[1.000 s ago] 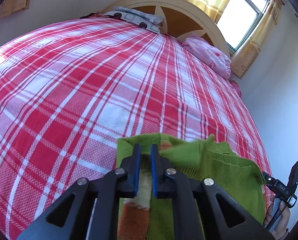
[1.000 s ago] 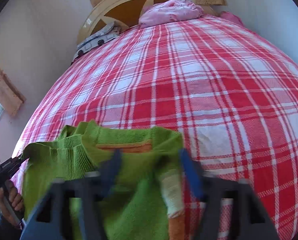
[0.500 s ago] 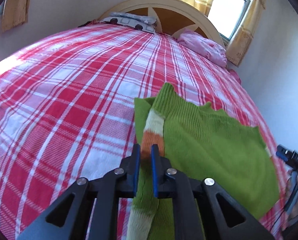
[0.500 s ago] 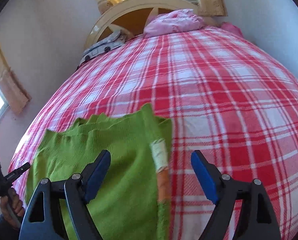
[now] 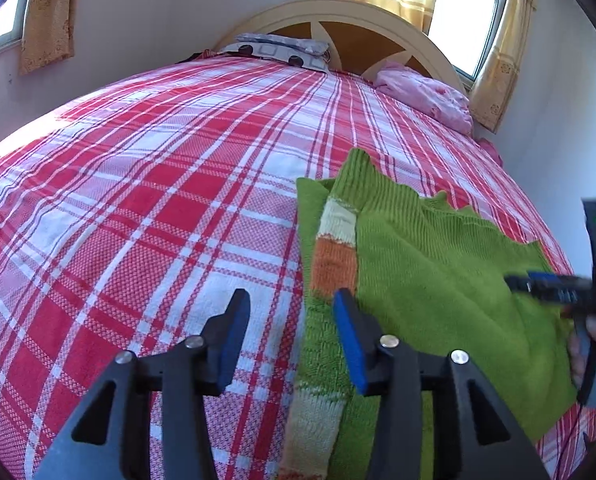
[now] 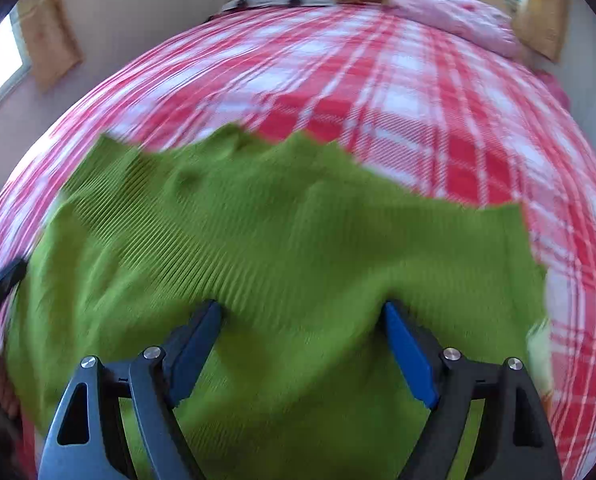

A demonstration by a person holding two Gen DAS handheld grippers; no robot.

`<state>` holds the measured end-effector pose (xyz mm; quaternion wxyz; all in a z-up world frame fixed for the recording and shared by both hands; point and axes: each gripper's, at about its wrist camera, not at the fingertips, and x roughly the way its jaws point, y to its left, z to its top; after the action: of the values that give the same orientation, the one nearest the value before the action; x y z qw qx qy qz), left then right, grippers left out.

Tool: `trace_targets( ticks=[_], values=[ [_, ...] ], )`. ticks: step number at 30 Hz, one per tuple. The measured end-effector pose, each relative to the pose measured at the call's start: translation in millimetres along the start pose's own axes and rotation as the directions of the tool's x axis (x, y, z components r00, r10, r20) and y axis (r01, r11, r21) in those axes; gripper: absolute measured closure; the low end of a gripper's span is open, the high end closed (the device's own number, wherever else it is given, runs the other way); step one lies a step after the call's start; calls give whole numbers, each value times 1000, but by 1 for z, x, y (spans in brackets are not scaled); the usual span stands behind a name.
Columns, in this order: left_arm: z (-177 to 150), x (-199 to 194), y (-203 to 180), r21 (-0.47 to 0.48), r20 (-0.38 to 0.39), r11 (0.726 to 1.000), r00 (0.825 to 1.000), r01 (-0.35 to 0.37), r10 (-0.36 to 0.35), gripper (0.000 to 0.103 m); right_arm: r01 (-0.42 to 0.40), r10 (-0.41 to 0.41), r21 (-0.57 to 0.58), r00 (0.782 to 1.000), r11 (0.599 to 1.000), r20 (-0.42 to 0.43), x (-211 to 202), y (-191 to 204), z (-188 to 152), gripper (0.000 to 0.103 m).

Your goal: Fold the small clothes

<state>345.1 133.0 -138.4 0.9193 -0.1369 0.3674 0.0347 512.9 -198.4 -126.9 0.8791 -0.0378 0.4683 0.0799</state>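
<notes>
Plaid-covered bed (image 5: pixel 145 208) (green sweater (image 5: pixel 438 264), two pillows (image 5: pixel 281 46))

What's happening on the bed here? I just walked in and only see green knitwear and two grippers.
A person is folding a small green sweater on the red plaid bedspread with a handheld gripper in each hand. The left gripper has just been opening; its jaws now stand apart with nothing between them, beside the striped sleeve laid over the body. The right gripper hangs open over the sweater, gripping nothing.
</notes>
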Motion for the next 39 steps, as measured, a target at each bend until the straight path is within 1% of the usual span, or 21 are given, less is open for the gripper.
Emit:
trace_targets(
  ticks=[1, 2, 4, 5, 7, 9, 11, 12, 13, 14, 17, 19, 20, 21, 23, 26, 27, 29, 32, 36, 39],
  values=[
    [0, 0, -1, 5, 1, 1000, 1000, -2, 2, 57, 18, -18, 22, 1000, 1000, 0, 9, -6, 8, 20],
    [-1, -1, -1, 8, 4, 1000, 1000, -3, 3, 57, 8, -9, 51, 1000, 999, 6, 16, -12, 14, 20],
    [-1, -1, -1, 8, 6, 1000, 1000, 4, -4, 57, -5, 2, 98, 1000, 995, 27, 17, -22, 23, 20],
    [-1, -1, 0, 2, 5, 1000, 1000, 10, -10, 57, 7, -10, 101, 1000, 995, 28, 16, -23, 25, 20],
    [-1, 0, 4, -15, 0, 999, 999, 33, -32, 57, 29, -37, 112, 997, 993, 64, 6, -24, 26, 20],
    [-2, 0, 8, -37, -2, 998, 999, 54, -54, 57, -16, -3, 149, 993, 989, 122, -12, -33, 21, 20],
    [-3, -2, 9, -47, -2, 997, 998, 67, -67, 57, -107, 76, 199, 985, 974, 156, -34, -46, 5, 20],
    [-4, -5, 9, -45, 3, 997, 998, 68, -68, 57, -154, 117, 215, 977, 964, 179, -50, -54, -10, 20],
    [-6, -8, 8, -41, 10, 997, 997, 71, -71, 57, -170, 129, 218, 973, 961, 192, -63, -61, -26, 20],
    [-8, -11, 8, -36, 12, 996, 997, 80, -79, 57, -166, 123, 216, 973, 962, 197, -69, -66, -35, 20],
    [-16, -18, 7, -30, -4, 991, 991, 132, -132, 57, -132, 81, 240, 974, 962, 210, -100, -89, -87, 20],
    [-21, -17, 3, -14, -44, 989, 988, 148, -149, 45, -127, 71, 297, 979, 946, 192, -111, -111, -121, 20],
    [-24, -16, -1, 3, -64, 987, 985, 160, -160, 45, -126, 72, 318, 982, 940, 176, -112, -119, -133, 21],
    [-25, -16, -3, 17, -70, 987, 985, 162, -161, 45, -139, 86, 334, 982, 932, 169, -114, -125, -144, 24],
    [-26, -18, -9, 42, -66, 989, 989, 139, -136, 45, -167, 114, 336, 978, 927, 172, -118, -128, -160, 38],
    [-26, -14, -12, 57, -81, 991, 989, 124, -120, 44, -205, 159, 298, 972, 932, 171, -119, -120, -172, 42],
    [-26, -13, -11, 55, -83, 991, 989, 124, -119, 42, -205, 163, 291, 973, 935, 161, -116, -116, -172, 46],
    [-26, -14, -9, 47, -84, 991, 989, 126, -122, 42, -192, 155, 281, 977, 940, 148, -110, -110, -174, 90],
    [-26, -15, -9, 48, -80, 993, 991, 111, -107, 39, -185, 148, 260, 977, 948, 156, -116, -104, -183, 96],
    [-27, -15, -10, 53, -79, 994, 993, 92, -88, 36, -182, 149, 258, 979, 949, 140, -126, -110, -205, 97],
    [-28, -16, -9, 51, -79, 994, 993, 94, -90, 35, -186, 154, 263, 978, 947, 139, -130, -107, -212, 97]
  ],
)
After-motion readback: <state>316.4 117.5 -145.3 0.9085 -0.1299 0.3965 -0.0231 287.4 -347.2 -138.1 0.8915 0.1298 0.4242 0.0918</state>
